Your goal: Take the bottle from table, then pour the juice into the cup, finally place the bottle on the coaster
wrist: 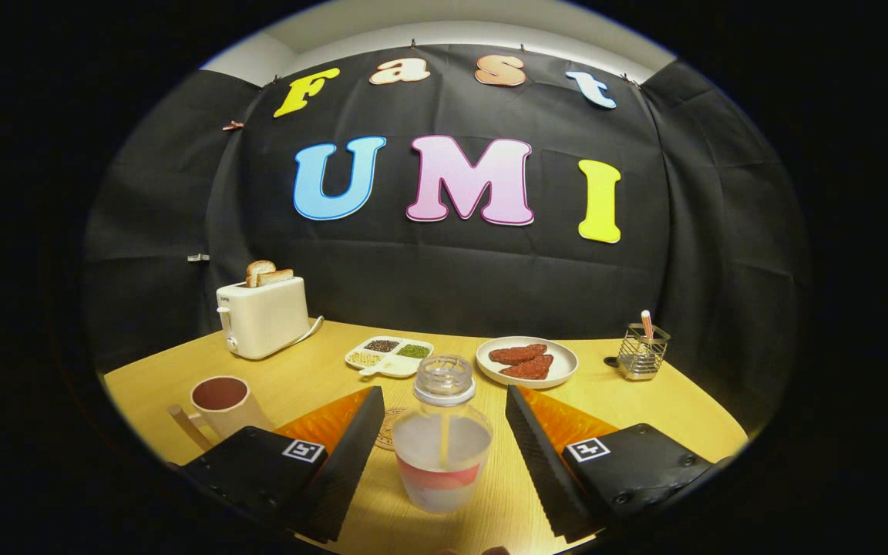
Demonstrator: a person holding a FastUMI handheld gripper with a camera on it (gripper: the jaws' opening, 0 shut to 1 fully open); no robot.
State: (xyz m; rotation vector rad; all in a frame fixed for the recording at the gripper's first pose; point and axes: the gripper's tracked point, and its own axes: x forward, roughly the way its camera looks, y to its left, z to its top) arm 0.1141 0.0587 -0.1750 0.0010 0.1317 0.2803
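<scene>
A clear plastic bottle [442, 439] with an open threaded neck stands upright on the wooden table [644, 401], between my two fingers. It holds pale liquid with a reddish band low down. My gripper [444, 405] is open, each finger standing a little apart from the bottle's sides. A cup [220, 402] with a handle and a dark inside sits to the left, beyond the left finger. A round coaster [388, 428] lies flat on the table just behind the bottle, partly hidden by the left finger and the bottle.
A white toaster [263, 314] with bread slices stands at the back left. A divided dish of grains [388, 356] and a plate with reddish pieces [527, 361] lie beyond the bottle. A wire holder [642, 353] stands at the back right.
</scene>
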